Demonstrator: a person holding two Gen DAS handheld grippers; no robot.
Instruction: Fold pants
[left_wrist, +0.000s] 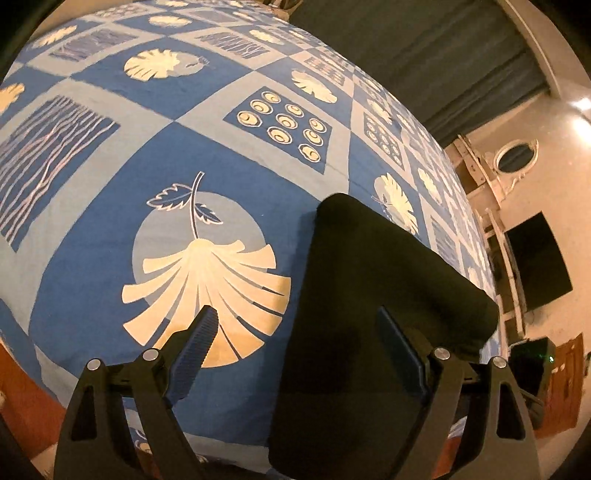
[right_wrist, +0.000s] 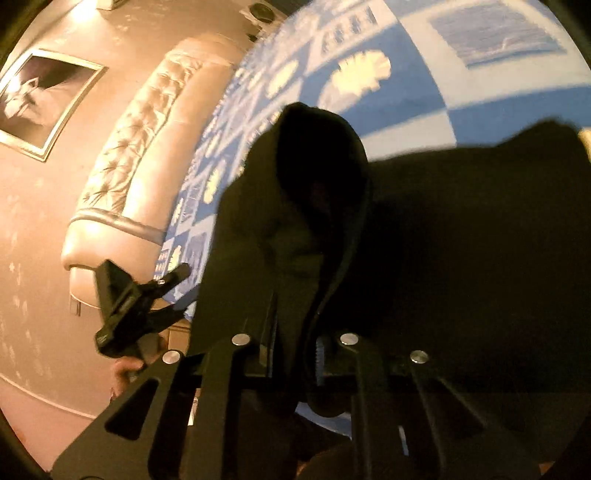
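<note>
The black pants (left_wrist: 373, 314) lie as a folded slab on the right part of the blue patterned bed sheet (left_wrist: 110, 258). My left gripper (left_wrist: 299, 332) is open and straddles the pants' left edge, with one finger over the fabric and the other over the sheet. In the right wrist view the black pants (right_wrist: 461, 229) fill the middle and right, with a bunched fold (right_wrist: 317, 177) rising between my fingers. My right gripper (right_wrist: 295, 306) is shut on that fold, which hides its tips. The left gripper (right_wrist: 179, 291) shows at the left beside the pants, with a hand (right_wrist: 125, 369) below it.
A padded headboard (right_wrist: 147, 147) runs along the bed's far side, and a framed picture (right_wrist: 44, 103) hangs on the wall. A dark curtain (left_wrist: 424, 55), an oval mirror (left_wrist: 515, 157) and a dark screen (left_wrist: 535, 258) stand beyond the bed. Bare sheet stretches left of the pants.
</note>
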